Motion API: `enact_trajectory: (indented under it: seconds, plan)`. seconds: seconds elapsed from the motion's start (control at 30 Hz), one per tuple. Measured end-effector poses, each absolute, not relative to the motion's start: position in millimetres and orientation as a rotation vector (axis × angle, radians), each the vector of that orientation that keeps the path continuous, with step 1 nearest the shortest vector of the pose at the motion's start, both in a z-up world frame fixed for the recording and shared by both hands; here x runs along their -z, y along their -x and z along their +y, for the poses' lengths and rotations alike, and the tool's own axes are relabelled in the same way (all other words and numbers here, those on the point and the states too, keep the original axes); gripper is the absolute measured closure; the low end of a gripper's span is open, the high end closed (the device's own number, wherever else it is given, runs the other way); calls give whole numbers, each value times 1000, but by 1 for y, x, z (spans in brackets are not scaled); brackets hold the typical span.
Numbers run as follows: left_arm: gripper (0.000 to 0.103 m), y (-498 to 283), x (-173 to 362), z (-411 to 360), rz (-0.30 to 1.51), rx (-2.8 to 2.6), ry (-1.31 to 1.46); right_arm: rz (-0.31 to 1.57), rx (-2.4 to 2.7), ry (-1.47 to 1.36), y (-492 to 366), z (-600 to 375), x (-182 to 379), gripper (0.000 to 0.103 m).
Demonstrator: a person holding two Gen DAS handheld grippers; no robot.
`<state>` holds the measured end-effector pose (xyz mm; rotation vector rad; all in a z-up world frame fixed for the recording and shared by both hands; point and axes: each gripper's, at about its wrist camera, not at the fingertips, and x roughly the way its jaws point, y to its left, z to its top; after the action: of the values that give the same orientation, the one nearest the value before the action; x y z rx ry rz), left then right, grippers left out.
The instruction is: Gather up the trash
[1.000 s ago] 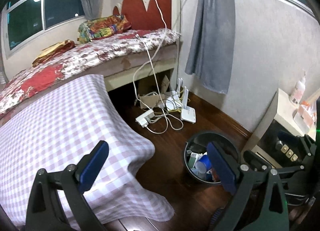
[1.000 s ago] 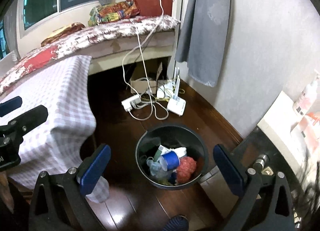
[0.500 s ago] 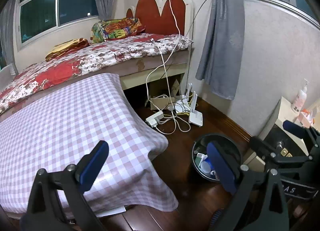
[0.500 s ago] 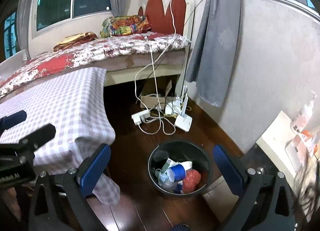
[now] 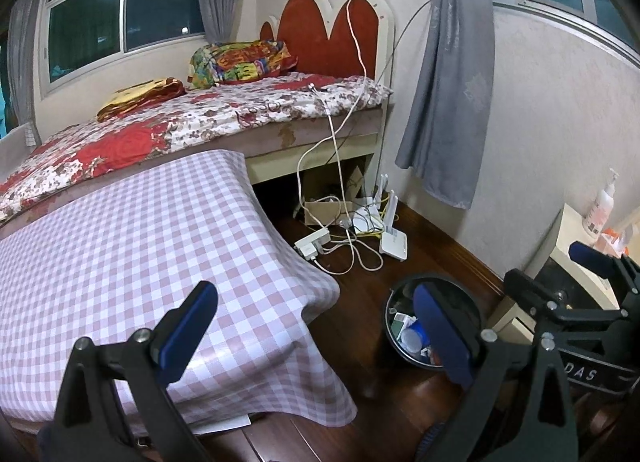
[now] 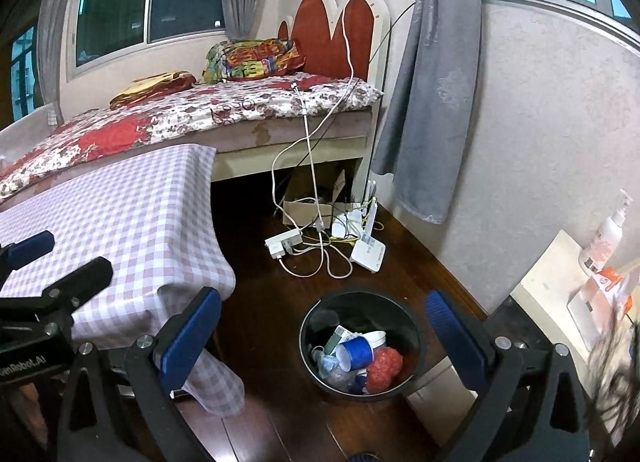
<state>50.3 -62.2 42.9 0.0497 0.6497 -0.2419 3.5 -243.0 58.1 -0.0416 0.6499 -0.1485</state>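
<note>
The trash bin (image 6: 360, 346) is sitting on the dark floor, low and centre in the right wrist view, mouth facing straight up, round, so no long axis to speak of. Inside it, a blue cup (image 6: 355, 351), a red wad (image 6: 384, 367) and wrappers are lying. It is showing between the right gripper (image 6: 320, 346) fingers, below them, so that hand seems nearer. The left gripper (image 5: 316, 326) is hanging over the checked cloth (image 5: 120, 246), bin at lower right. Both jaws are gaping wide, carrying nothing.

my two views are evenly lit indoors, sharp at centre, heavily bowed and black-vignetted at the fisheye corners.
</note>
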Motion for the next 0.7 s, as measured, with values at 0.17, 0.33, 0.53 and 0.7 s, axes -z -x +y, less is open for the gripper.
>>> enact_trajectory:
  seconds: [0.17, 0.33, 0.53, 0.7]
  plan:
    - [4, -50, -44, -61, 650, 234, -49, 654, 161, 38, -4, -248, -57, 0]
    - [4, -52, -43, -63, 660, 231, -49, 654, 166, 37, -3, -250, -57, 0]
    - [4, -54, -40, -65, 667, 229, -48, 655, 171, 36, -3, -253, -58, 0]
    - [4, -55, -40, -66, 668, 230, -46, 650, 176, 35, -2, -256, -59, 0]
